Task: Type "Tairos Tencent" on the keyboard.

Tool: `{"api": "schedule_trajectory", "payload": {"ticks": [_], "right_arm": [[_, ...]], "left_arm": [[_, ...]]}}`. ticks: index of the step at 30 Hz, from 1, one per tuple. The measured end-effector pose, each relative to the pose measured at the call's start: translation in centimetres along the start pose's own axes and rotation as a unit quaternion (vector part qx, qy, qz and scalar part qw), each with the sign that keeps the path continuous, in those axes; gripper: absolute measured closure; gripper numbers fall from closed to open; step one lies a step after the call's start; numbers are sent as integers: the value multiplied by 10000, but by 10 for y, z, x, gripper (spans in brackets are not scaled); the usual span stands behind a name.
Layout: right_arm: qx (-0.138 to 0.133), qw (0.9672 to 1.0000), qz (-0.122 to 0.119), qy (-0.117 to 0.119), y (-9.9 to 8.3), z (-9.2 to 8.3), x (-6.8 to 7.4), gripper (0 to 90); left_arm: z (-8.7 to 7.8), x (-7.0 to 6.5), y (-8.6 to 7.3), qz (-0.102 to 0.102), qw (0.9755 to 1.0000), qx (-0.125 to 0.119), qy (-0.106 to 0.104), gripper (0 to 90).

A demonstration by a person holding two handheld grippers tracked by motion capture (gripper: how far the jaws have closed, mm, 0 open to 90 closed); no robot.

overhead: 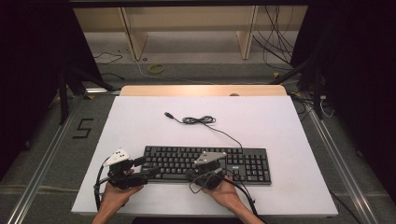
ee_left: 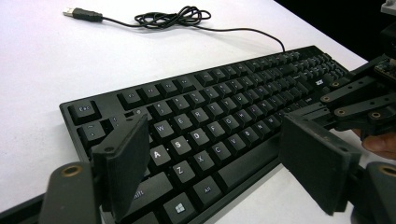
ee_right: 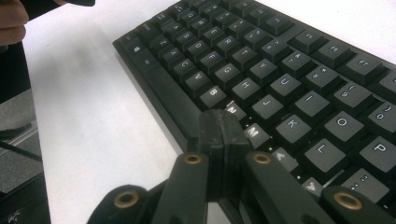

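Right gripper view, right gripper (ee_right: 223,122) clenched tight over keyboard (ee_right: 280,84) near N key, left gripper (ee_left: 219,154) spread wide, holding nothing

A white table (overhead: 140,121) stands over grey floor (overhead: 364,140), where a yellow cable coil (overhead: 156,68) lies beyond it.

One keyboard (overhead: 208,164) — one trailing cable (overhead: 201,120) — two tools, left (overhead: 148,166) and right (overhead: 200,173).

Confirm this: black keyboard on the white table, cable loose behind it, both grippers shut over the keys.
Not both. The right gripper is shut over the keyboard, but the left gripper is open, as the left gripper view shows. The cable lies loose on the table.
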State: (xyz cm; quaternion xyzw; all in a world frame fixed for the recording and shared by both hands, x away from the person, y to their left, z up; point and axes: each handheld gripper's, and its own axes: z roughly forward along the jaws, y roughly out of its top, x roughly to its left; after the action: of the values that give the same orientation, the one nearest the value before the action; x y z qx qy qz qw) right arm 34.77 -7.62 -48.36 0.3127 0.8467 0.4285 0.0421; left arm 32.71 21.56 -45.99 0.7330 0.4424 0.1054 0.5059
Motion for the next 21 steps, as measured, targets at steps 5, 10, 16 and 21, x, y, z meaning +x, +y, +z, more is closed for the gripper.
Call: {"api": "schedule_trajectory", "payload": {"ticks": [5,10,16,21], "right_arm": [[19,10000,5,2,0,1,0,900],[29,10000,0,3,0,1,0,900],[27,10000,2,-4,0,1,0,900],[72,9999,-90,-77,-2,3,-1,900]], "left_arm": [[-1,-1,0,15,10000,11,-2,244],[-1,-1,-1,1,10000,0,-9,244],[-2,-2,-1,19,10000,15,-22,244],[-2,-2,-1,14,10000,15,-13,244]]}}
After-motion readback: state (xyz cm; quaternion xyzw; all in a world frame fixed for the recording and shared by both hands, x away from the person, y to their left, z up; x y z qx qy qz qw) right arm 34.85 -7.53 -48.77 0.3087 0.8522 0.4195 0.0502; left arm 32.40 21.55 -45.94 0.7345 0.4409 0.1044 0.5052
